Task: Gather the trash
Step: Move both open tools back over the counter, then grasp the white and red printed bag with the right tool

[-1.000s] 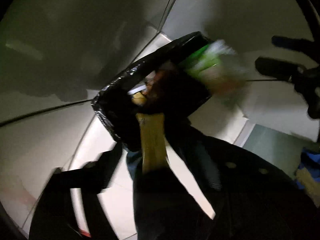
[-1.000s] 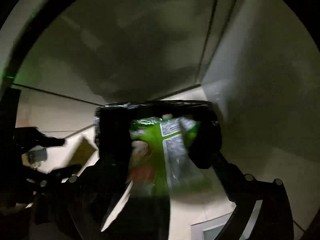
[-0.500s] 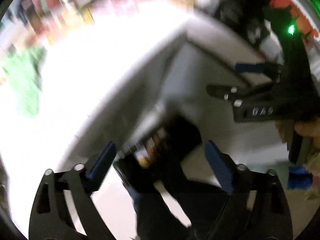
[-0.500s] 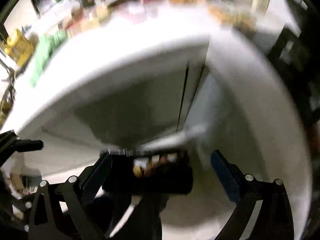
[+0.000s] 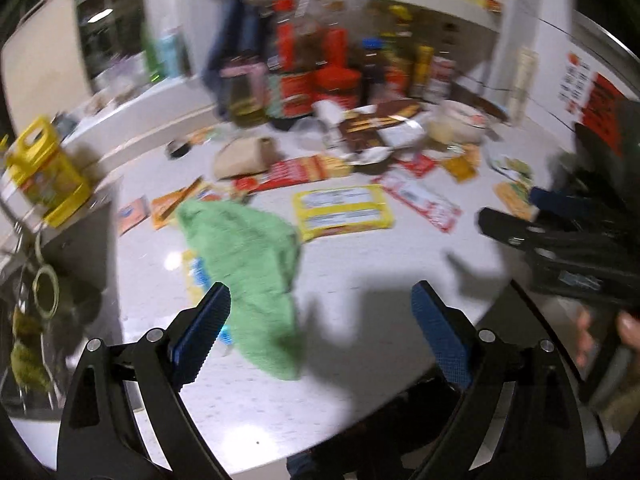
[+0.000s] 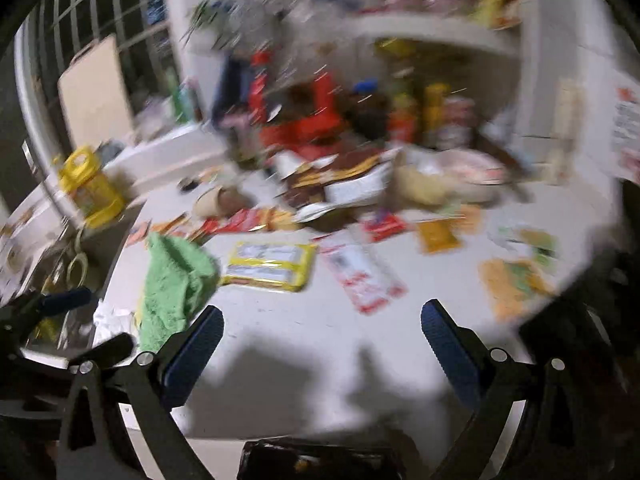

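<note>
Several flat wrappers lie on a white countertop [image 5: 360, 272]: a yellow packet [image 5: 342, 212] [image 6: 269, 266], a red and white wrapper [image 5: 420, 200] [image 6: 362, 276], a red and yellow one [image 5: 296, 172], orange sachets [image 6: 438, 236]. My left gripper [image 5: 320, 332] is open and empty above the near edge. My right gripper [image 6: 320, 352] is open and empty; it also shows at the right of the left wrist view [image 5: 516, 220]. The rim of a black trash bag [image 6: 316, 460] shows below the counter edge.
A green cloth [image 5: 248, 276] [image 6: 172, 280] lies at the near left. A yellow jug [image 5: 44, 176] stands at far left. Bottles and jars [image 5: 320, 76] crowd the back, with a brown box [image 5: 376, 128] and a bowl [image 5: 460, 124] in front.
Both grippers have swung up from the black bag on the floor to the countertop. The green packet and the yellow strip they held a second ago are gone; both are open.
</note>
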Demonstrator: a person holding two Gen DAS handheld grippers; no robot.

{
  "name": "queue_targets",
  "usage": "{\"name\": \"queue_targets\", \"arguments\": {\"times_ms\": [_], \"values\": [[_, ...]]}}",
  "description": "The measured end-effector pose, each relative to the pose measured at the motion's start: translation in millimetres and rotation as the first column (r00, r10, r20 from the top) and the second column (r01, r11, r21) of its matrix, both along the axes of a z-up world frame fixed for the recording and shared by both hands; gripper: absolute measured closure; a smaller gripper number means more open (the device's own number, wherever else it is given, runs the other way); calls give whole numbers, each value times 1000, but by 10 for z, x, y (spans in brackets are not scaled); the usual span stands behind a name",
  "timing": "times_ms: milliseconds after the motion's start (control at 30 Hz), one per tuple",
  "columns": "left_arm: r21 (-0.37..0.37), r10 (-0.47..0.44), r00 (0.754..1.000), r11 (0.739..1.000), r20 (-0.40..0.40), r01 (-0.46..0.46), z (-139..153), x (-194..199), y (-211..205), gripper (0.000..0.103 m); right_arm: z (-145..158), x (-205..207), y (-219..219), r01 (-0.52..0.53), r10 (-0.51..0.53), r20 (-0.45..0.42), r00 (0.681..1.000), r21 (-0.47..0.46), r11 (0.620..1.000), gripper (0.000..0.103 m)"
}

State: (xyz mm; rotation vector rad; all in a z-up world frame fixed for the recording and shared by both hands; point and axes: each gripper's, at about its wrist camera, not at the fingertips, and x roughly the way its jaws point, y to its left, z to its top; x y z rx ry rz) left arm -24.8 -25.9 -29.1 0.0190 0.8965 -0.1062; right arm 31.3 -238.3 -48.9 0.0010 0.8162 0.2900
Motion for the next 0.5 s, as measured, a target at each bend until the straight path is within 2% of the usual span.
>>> {"name": "queue_targets", "arguments": {"times_ms": [100, 200, 300, 333, 400, 433, 467, 500], "values": [[-16, 56, 997, 998, -57, -57, -146, 8, 225, 14, -389, 521, 126, -69, 65, -80, 995, -53, 996, 5], [-13, 96, 991, 995, -89, -98, -235, -81, 388, 14, -765, 957, 65, -71, 56, -155, 986, -94, 993, 5], [-7, 131, 985, 991, -109, -133, -309, -74, 534, 14, -1012, 1258, -118, -46, 29, -208, 978, -79, 996, 6], [-9, 134, 984, 991, -120, -136, -334, -51, 565, 14, -1060, 1312, -145, -48, 30, -219, 975, -78, 996, 5], [-19, 127, 984, 991, -127, -131, -363, 16, 575, 14, -1065, 1375, -145, -87, 64, -188, 980, -114, 990, 9], [-28, 114, 985, 993, -128, -118, -369, 67, 552, 14, -1066, 1381, -130, -104, 80, -184, 980, -126, 987, 17], [-31, 98, 987, 994, -124, -103, -374, 124, 516, 14, -1040, 1378, -110, -125, 101, -170, 980, -135, 983, 48], [-30, 85, 989, 996, -120, -89, -381, 174, 485, 14, -981, 1372, -107, -137, 117, -157, 981, -119, 983, 51]]}}
